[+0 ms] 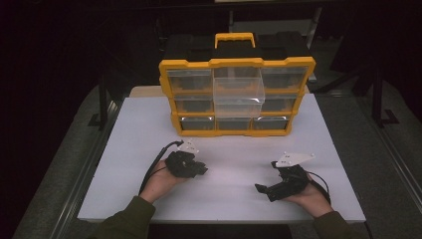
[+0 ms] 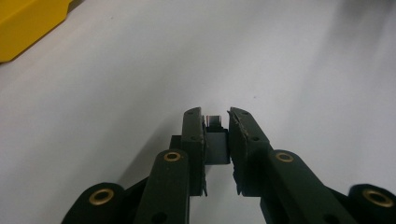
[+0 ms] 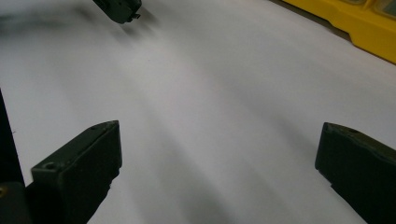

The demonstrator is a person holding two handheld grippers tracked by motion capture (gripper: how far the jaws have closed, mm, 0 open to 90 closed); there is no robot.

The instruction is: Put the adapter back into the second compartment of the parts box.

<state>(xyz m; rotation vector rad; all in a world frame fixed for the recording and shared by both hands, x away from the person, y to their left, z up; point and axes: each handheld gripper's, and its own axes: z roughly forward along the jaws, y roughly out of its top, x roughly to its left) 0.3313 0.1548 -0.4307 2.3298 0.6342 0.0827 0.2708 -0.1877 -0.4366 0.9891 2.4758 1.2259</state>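
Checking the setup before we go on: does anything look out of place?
One clear drawer in the middle of the yellow organizer sticks out past the others. The left gripper is shut on a small dark part.

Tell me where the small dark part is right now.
In the left gripper view the small dark part is clamped between the left gripper's jaws, above the white table.
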